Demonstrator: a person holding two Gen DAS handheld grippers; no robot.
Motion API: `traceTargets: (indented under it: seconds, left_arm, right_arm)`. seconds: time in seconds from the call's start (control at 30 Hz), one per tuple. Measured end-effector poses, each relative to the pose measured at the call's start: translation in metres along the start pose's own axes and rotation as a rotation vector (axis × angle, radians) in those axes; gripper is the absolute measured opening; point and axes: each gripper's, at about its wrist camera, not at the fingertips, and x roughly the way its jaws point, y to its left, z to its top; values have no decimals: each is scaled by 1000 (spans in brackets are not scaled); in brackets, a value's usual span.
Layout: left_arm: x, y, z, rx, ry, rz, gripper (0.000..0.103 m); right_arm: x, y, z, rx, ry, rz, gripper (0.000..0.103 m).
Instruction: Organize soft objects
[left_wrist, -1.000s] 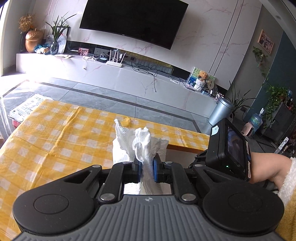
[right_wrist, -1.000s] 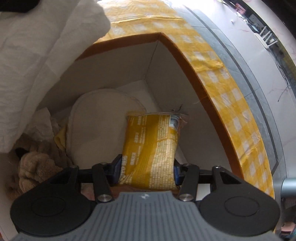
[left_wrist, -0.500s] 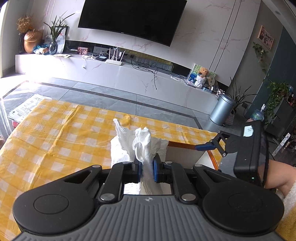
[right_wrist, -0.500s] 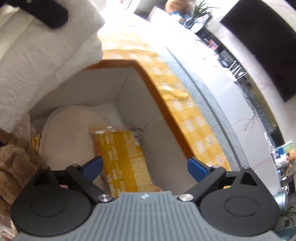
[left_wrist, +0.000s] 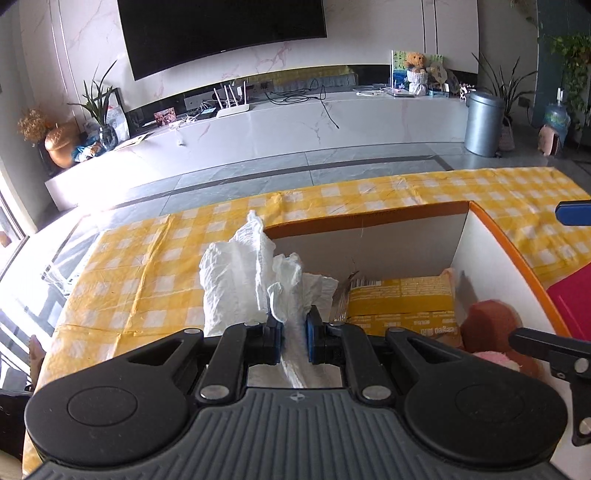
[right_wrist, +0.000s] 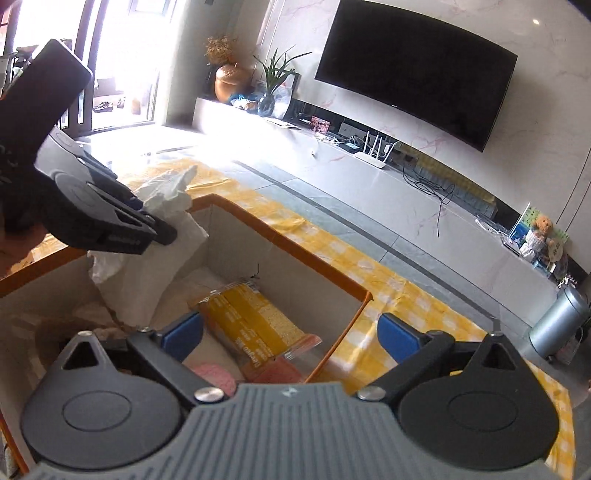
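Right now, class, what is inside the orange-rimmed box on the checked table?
Inside the box: a yellow snack packet lying flat, something pink and a brown plush. The white cloth in the left gripper's jaws covers the rest.

White crumpled cloth (left_wrist: 255, 273) clamped in my left gripper (left_wrist: 290, 338), upright over the orange-rimmed box (left_wrist: 369, 218). Yellow snack packet (left_wrist: 400, 301) lies flat inside, beside a brown plush (left_wrist: 487, 325).

Right gripper (right_wrist: 290, 334) has let go of the yellow snack pack (right_wrist: 255, 325), jaws now wide, pulled up & back; pack lies flat in the box (right_wrist: 280, 242). Left gripper (left_wrist: 291, 334) w/ white cloth (left_wrist: 251, 280) swung over box, cloth hanging inside at 10 o'clock corner.
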Motion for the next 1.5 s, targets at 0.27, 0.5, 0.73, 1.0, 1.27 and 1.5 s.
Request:
traceTargets:
  seconds: [0.27, 0.5, 0.73, 1.0, 1.27, 1.5]
  left_arm:
    - [11, -9, -5, 8, 44, 60, 25]
    - [-2, -6, -1, -50, 21, -30, 67]
    - [-58, -2, 2, -133, -171, -51, 89]
    - [-126, -3, -1, -184, -350, -117, 94]
    - [-149, -38, -16, -96, -426, -10, 94]
    - [-144, -59, -20, -105, -425, 16, 94]
  right_arm:
    - [2, 0, -9, 88, 35, -10, 99]
    - [-14, -12, -16, 177, 55, -44, 99]
    - [-46, -13, -10, 264, -13, -92, 99]
    - [-99, 3, -17, 392, -118, -225, 100]
    - [-136, 23, -31, 453, -192, -287, 100]
    - [-139, 28, -37, 446, -192, -331, 100]
